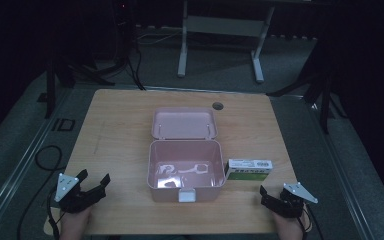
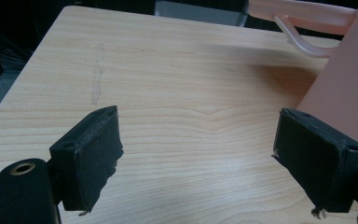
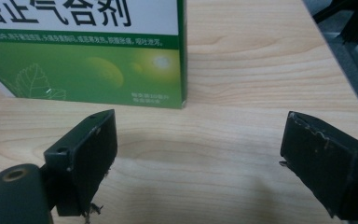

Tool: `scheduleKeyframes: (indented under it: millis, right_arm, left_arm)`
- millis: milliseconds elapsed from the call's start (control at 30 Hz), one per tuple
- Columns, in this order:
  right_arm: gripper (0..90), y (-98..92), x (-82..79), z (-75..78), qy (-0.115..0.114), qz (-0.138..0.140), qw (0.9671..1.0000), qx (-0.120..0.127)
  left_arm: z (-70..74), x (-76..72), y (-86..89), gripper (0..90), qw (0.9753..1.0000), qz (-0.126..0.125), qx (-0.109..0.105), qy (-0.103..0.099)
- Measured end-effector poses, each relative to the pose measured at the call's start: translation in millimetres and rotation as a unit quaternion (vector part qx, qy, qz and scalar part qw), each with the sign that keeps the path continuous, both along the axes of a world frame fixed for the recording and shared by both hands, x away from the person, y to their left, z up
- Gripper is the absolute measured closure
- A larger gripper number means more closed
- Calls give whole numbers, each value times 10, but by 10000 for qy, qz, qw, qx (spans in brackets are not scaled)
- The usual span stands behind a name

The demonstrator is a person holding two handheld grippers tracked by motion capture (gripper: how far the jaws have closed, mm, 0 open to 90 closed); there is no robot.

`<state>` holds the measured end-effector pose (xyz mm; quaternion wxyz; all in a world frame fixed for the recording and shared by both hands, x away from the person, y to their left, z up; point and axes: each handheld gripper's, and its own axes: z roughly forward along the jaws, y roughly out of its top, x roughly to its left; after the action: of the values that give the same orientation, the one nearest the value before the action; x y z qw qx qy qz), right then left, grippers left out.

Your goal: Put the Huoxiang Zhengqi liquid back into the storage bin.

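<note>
A pink plastic box (image 1: 185, 172) stands open in the middle of the wooden table (image 1: 120, 130), its lid (image 1: 184, 123) laid back flat behind it. The box holds nothing but reflections. A green and white carton (image 1: 248, 169) with printed characters lies just right of the box. My left gripper (image 1: 93, 183) rests open at the table's front left corner; in the left gripper view (image 2: 198, 158) the box wall (image 2: 345, 93) is at the right. My right gripper (image 1: 271, 196) is open at the front right, just short of the carton (image 3: 84, 51).
A round cable hole (image 1: 217, 106) sits at the table's far edge. Beyond the table stands a grey desk frame (image 1: 220, 40) on the floor. Black stands (image 1: 325, 95) and cables (image 1: 47, 157) flank the table.
</note>
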<state>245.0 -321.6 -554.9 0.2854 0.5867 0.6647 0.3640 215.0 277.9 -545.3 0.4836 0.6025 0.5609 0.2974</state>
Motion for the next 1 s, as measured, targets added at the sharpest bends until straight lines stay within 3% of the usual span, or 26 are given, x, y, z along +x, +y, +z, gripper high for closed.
scheduleKeyframes:
  millis: [167, 367, 533, 700, 733, 800, 833, 867, 900, 933, 967, 1000]
  right_arm:
    - [107, 21, -3, 5, 157, 35, 9999, 2]
    - [107, 22, 33, 61, 762, 386, 9962, -184]
    - [108, -46, 104, 129, 1297, 929, 9863, -426]
    - [137, -111, 178, 286, 1638, 1505, 9705, -928]
    - [137, -111, 178, 286, 1638, 1505, 9705, -928]
    - [138, -119, 222, 403, 1817, 1722, 9603, -1229]
    - [138, -119, 222, 403, 1817, 1722, 9603, -1229]
    - [144, -112, 256, 473, 1921, 1947, 9505, -1476]
    - [144, -107, 276, 501, 1998, 2110, 9435, -1595]
    - [144, -107, 276, 501, 1998, 2110, 9435, -1595]
    - [139, -91, 311, 543, 2199, 2473, 9254, -1850]
    - [143, -80, 323, 558, 2236, 2657, 9149, -2057]
  left_arm:
    - [-1, 2, -13, 152, 10000, -64, 16, 1]
    - [0, -9, -3, 152, 10000, -77, -61, -17]
    - [1, -4, 5, 152, 9999, -63, -111, -20]
    - [-2, 7, 0, 152, 9999, -61, -111, -12]
    - [-2, 7, 0, 152, 9999, -61, -111, -12]
    - [-3, 8, 4, 152, 9999, -55, -125, -8]
    - [-3, 8, 4, 152, 9999, -55, -125, -8]
    - [-3, 10, 10, 152, 9999, -51, -147, -11]
    - [-3, 11, 13, 152, 9999, -42, -162, -10]
    - [-3, 11, 13, 152, 9999, -42, -162, -10]
    - [-3, 10, 21, 152, 9998, -34, -190, -12]
    - [-3, 10, 26, 152, 9998, -33, -205, -7]
